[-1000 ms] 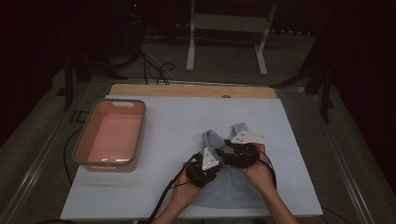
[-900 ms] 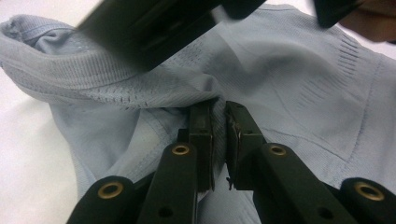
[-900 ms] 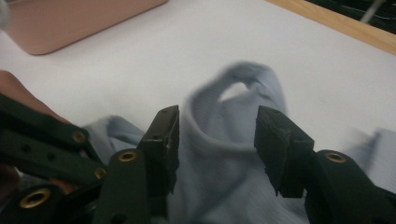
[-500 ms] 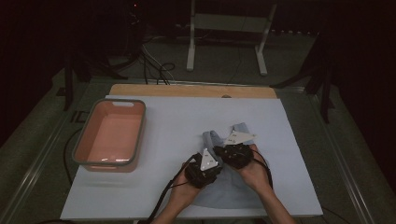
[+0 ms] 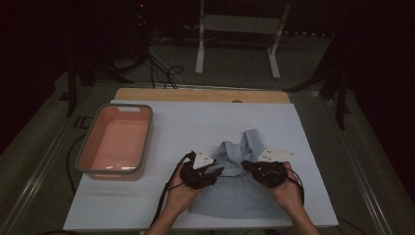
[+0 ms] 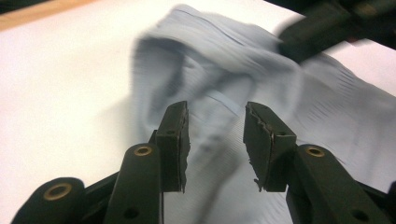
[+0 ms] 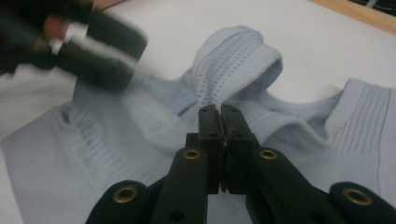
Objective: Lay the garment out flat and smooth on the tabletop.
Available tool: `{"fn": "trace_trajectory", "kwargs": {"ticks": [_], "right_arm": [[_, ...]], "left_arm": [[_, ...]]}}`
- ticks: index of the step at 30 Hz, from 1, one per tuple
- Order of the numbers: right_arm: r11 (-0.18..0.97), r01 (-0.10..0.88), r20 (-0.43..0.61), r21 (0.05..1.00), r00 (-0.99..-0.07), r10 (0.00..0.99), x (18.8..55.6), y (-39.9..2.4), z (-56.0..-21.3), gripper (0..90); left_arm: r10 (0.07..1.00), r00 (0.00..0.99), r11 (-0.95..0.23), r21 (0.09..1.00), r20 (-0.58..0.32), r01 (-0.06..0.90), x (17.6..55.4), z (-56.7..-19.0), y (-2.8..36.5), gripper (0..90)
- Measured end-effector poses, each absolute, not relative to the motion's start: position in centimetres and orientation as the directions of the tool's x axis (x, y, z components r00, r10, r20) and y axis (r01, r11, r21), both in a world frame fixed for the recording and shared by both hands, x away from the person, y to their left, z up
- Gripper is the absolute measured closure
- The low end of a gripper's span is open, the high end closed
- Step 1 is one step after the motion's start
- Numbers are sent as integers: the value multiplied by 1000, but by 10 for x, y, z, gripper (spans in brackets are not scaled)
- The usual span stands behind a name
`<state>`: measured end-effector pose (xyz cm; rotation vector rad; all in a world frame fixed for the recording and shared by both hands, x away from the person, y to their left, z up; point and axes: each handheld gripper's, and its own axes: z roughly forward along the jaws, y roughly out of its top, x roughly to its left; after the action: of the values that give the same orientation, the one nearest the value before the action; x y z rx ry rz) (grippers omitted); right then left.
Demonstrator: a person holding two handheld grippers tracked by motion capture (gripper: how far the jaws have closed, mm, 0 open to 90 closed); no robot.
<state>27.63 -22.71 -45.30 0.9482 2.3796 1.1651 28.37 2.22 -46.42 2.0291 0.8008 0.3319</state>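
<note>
**Two grippers over a rumpled blue garment**

From where I stand, the pale blue garment (image 5: 235,191) lies on the white sheet (image 5: 195,127) toward the near edge, at about 5 o'clock from the sheet's middle, with the salmon tub (image 5: 116,142) well apart at 9 o'clock. It looks like a ribbed knit top, though I can't be sure of the cut.

The left gripper (image 5: 208,172) sits at the garment's 9 o'clock side, its jaws spread with cloth behind the gap and nothing between them (image 6: 217,140). The right gripper (image 5: 254,169) sits at the 3 o'clock side, jaws pressed together (image 7: 220,126); the tips touch the fabric at the foot of a raised fold, but whether any cloth is caught between them I cannot tell.

What could go wrong, as I judge it: if the right jaws hold nothing or a mere thread of knit, a pull would slip off and leave the bunch as it is. If the left closes on several layers at once, it would drag the whole heap rather than open it.

The garment's long axis runs roughly 12 to 6 o'clock, broad flat end toward the person, bunched narrow end pointing to 12.
</note>
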Motion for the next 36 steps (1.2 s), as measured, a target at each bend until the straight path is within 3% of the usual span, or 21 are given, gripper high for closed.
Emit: {"fn": "trace_trajectory", "kwargs": {"ticks": [7,19,25,26,29,32,36], "right_arm": [[460,413,-2,786,-742,670,267,-231,-455,877],[497,397,-17,772,-768,640,256,-235,-461,875],[534,369,-46,761,-790,611,251,-232,-464,874],[542,363,-52,758,-795,604,250,-231,-464,874],[552,360,-58,752,-798,600,249,-231,-465,872],[552,359,-56,752,-800,597,249,-231,-465,872],[557,359,-53,749,-806,590,248,-232,-465,865]], "left_arm": [[672,739,-402,819,-40,410,302,-460,11,581],[559,786,-304,817,-265,491,306,-461,1,569],[554,775,-327,777,-304,539,309,-468,-12,563],[550,774,-327,772,-315,546,310,-469,-14,579],[530,797,-365,770,-290,523,306,-470,-20,763],[517,817,-397,774,-256,494,301,-469,-23,891],[500,830,-406,780,-247,476,298,-467,-23,900]]}}
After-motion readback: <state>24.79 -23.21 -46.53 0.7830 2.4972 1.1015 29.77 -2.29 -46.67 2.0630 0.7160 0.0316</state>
